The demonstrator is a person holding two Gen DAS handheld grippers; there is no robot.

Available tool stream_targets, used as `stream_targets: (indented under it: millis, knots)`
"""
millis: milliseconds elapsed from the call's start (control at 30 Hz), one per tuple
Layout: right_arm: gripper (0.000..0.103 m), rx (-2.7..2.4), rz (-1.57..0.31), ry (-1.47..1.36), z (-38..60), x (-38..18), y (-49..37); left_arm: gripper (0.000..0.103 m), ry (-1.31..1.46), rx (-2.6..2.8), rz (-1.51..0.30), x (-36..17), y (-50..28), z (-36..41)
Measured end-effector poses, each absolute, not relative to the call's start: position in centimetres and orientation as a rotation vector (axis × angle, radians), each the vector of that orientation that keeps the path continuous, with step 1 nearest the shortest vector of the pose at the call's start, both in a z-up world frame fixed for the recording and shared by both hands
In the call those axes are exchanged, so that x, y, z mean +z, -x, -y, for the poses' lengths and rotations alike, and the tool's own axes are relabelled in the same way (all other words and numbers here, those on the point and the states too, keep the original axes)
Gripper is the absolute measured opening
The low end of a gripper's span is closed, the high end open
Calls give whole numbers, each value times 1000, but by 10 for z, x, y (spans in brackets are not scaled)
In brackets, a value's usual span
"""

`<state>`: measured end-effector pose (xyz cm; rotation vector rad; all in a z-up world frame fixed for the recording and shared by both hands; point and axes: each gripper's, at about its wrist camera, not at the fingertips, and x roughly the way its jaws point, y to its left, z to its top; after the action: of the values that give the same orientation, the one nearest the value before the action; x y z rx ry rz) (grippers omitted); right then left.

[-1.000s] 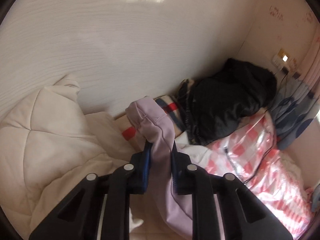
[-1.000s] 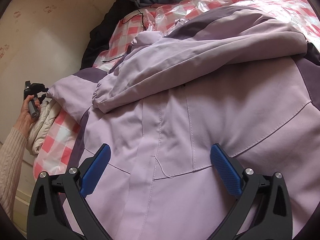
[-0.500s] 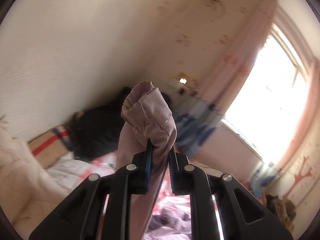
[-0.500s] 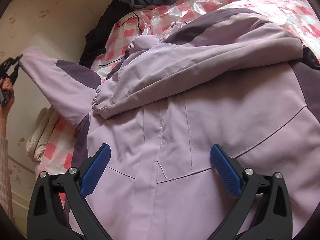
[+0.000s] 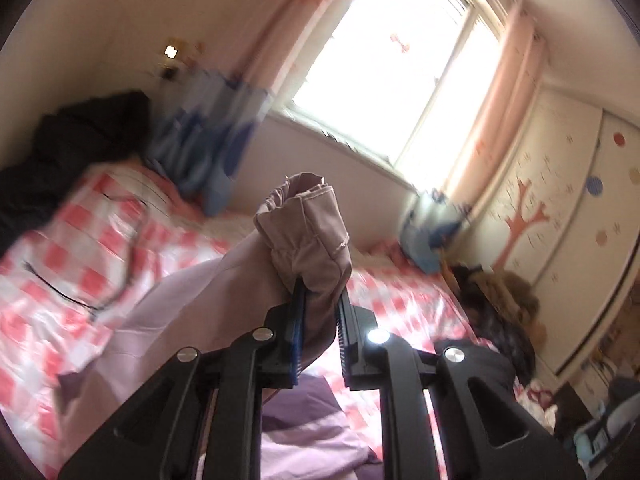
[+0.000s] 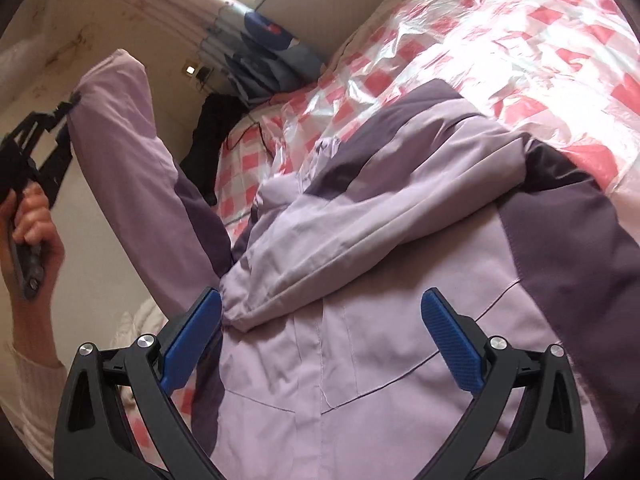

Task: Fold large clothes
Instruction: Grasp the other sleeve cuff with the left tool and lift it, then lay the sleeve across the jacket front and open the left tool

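A large lilac jacket (image 6: pixel 360 352) with dark purple panels lies spread on a bed with a pink checked cover (image 6: pixel 540 40). One sleeve (image 6: pixel 340 248) lies folded across its front. My left gripper (image 5: pixel 320 300) is shut on the cuff of the other sleeve (image 5: pixel 308 232) and holds it high above the bed; it also shows in the right wrist view (image 6: pixel 72 100), at the far left with the sleeve (image 6: pixel 132 160) hanging from it. My right gripper (image 6: pixel 320 304) is open and empty, just above the jacket's front.
A black garment (image 5: pixel 68 148) lies at the bed's head by a blue spotted cloth (image 5: pixel 200 152). A bright window (image 5: pixel 392 60) with pink curtains is behind the bed. A brown and black pile (image 5: pixel 500 304) sits at the bed's right edge, near a decorated wardrobe (image 5: pixel 580 200).
My left gripper has lifted the sleeve cuff high off the bed and swung toward the window. The sleeve now hangs stretched from it. My right gripper stayed open over the jacket.
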<state>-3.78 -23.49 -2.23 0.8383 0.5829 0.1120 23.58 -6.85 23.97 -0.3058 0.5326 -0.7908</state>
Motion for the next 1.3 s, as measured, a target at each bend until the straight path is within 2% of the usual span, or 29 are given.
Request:
stream_targets:
  millis: [267, 567, 667, 833, 867, 900, 933, 1000, 1133, 1300]
  knots:
    - [97, 73, -477, -1062, 298, -27, 56, 15, 255, -918, -762, 119, -224, 177]
    - [97, 61, -450, -1240, 331, -51, 64, 15, 142, -895, -1032, -26, -211, 237]
    - [97, 67, -447, -1287, 338, -59, 64, 16, 86, -895, -1034, -36, -203, 238]
    - [97, 66, -456, -1297, 343, -63, 62, 18, 19, -957, -1108, -17, -194, 229]
    - [97, 64, -460, -1288, 344, -63, 61, 21, 6, -972, -1116, -13, -191, 225]
    - [97, 63, -466, -1278, 343, -62, 59, 37, 10, -998, -1118, -7, -188, 217]
    - [97, 63, -476, -1266, 342, -62, 57, 66, 26, -1018, -1110, -1, -184, 208]
    - [97, 71, -500, -1236, 338, -62, 51, 93, -5, -957, -1061, 11, -176, 192]
    - [97, 85, -545, -1164, 326, -64, 37, 94, -78, -915, -1017, 30, -165, 160]
    - [97, 41, -497, -921, 305, -36, 26, 94, 143, -799, -926, 63, -175, 61]
